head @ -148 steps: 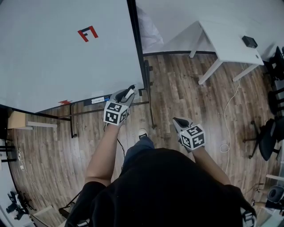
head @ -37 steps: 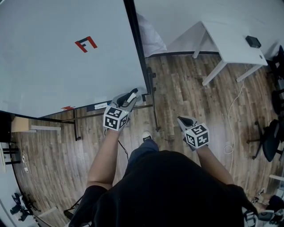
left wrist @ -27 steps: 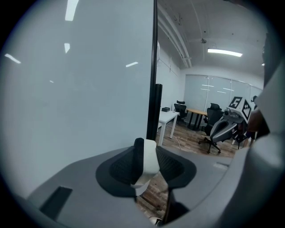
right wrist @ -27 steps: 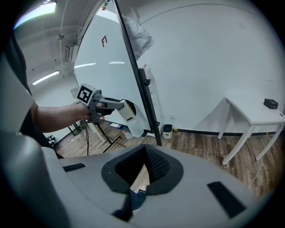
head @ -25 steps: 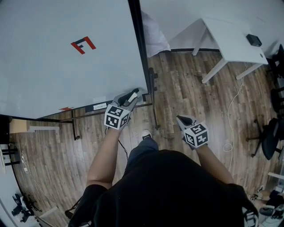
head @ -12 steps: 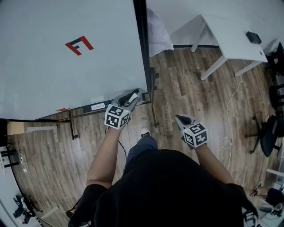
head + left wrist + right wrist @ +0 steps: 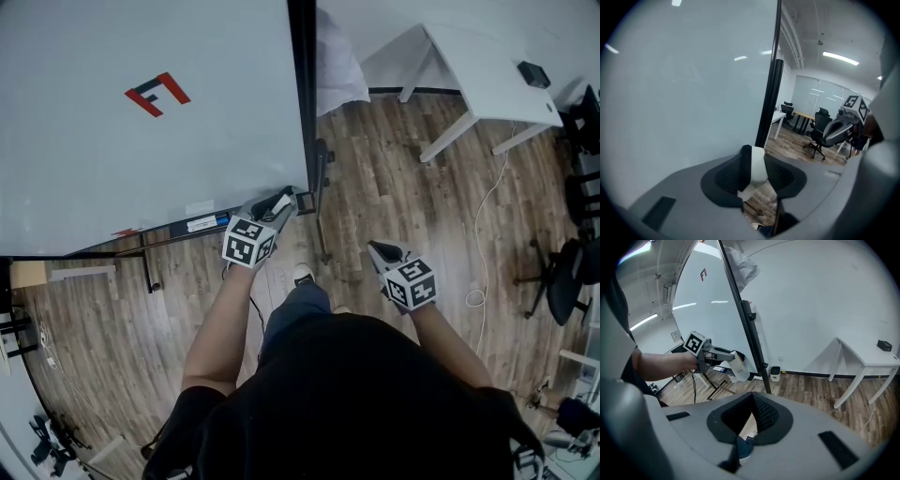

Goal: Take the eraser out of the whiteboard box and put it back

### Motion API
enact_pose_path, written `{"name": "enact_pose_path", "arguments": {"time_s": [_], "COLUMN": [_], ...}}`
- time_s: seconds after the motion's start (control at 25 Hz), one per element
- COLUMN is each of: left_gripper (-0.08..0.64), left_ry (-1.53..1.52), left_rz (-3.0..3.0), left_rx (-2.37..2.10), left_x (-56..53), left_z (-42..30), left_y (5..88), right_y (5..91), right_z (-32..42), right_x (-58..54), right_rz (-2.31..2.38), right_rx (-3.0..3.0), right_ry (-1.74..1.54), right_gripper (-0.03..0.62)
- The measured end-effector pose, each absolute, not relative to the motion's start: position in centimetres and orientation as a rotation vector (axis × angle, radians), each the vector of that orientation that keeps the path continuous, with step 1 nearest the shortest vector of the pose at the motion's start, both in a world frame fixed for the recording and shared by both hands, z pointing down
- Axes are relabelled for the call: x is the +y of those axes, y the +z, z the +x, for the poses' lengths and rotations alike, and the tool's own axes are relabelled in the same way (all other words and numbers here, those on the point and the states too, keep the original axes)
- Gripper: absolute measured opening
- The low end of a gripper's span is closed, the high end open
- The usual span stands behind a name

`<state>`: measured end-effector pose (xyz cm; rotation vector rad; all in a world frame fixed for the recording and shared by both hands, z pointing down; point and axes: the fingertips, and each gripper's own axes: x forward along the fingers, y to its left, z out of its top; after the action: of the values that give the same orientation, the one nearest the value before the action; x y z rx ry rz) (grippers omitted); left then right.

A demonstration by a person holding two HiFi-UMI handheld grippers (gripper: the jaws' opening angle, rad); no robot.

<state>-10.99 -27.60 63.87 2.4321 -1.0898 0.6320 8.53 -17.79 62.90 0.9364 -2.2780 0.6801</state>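
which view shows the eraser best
The left gripper view: the eraser fills the gap between the left gripper's fingers, close up. The right gripper view shows it small, from the side; the head view shows only a white sliver.

Eraser [image 7: 758,168], pale block with one dark face, standing upright, clamped between the jaws of your left gripper [image 7: 278,201], lifted clear, just beside the whiteboard [image 7: 141,141] at its lower right corner.

Person: black short-sleeved shirt [image 7: 347,403], blue trousers [image 7: 289,311], white shoe [image 7: 302,275]. Left gripper [image 7: 281,200] and right gripper [image 7: 377,249]: grey shells, black ribbed pads [image 7: 764,414]. Each carries a white cube [image 7: 247,242] with black square markers.
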Motion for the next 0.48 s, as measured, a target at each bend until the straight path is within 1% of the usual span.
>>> {"name": "enact_pose_path", "arguments": {"time_s": [0.48], "left_gripper": [0.155], "left_ry": [0.693], "left_rz": [2.42], "left_rx": [-1.052], "left_x": [-27.8], "left_z": [-10.4], "left_y": [65.7], "right_y": [63.4], "right_z": [8.9], "right_x": [-17.7], "right_rz": [0.949], "right_rx": [-2.263], "right_ry": [0.699], "right_gripper": [-0.006]}}
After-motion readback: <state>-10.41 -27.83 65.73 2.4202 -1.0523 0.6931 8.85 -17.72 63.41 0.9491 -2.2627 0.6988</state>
